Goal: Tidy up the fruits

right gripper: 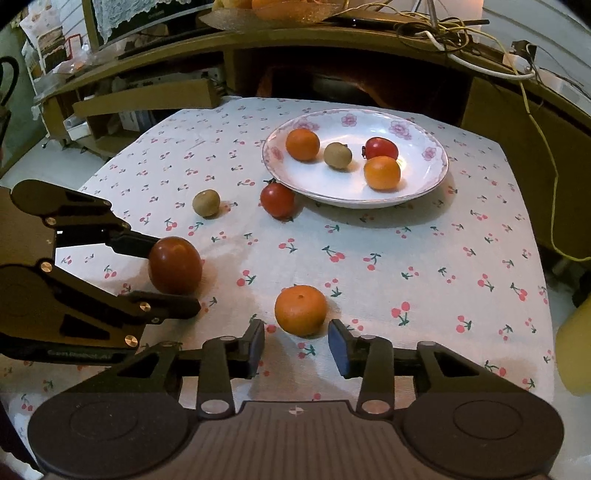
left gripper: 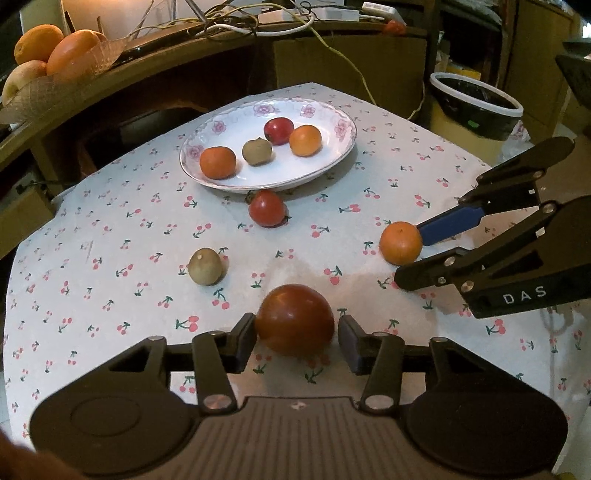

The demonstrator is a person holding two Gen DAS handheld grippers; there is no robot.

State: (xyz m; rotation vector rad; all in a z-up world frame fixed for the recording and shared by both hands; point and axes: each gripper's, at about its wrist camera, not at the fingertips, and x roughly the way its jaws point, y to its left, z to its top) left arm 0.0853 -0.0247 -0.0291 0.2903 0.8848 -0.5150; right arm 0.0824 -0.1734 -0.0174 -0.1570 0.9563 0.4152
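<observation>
A white flowered plate (left gripper: 332, 164) (right gripper: 424, 184) holds two oranges, a small red tomato and a green-brown fruit. On the cloth lie a small tomato (left gripper: 266, 208) (right gripper: 277, 199), a green-brown fruit (left gripper: 205, 266) (right gripper: 206, 202), a large dark tomato (left gripper: 294, 324) (right gripper: 175, 265) and an orange (left gripper: 400, 243) (right gripper: 301, 309). My left gripper (left gripper: 295, 341) (right gripper: 166, 273) is open around the large tomato; its left pad touches it. My right gripper (right gripper: 296, 345) (left gripper: 406, 254) is open around the orange, which rests on the cloth.
The cherry-print cloth (left gripper: 110, 295) covers a small table. A shelf behind holds a basket of oranges (left gripper: 55, 48) and tangled cables (left gripper: 258, 22). A white-rimmed bin (left gripper: 476, 105) stands at the back right. A yellow object (right gripper: 574, 354) is at the right edge.
</observation>
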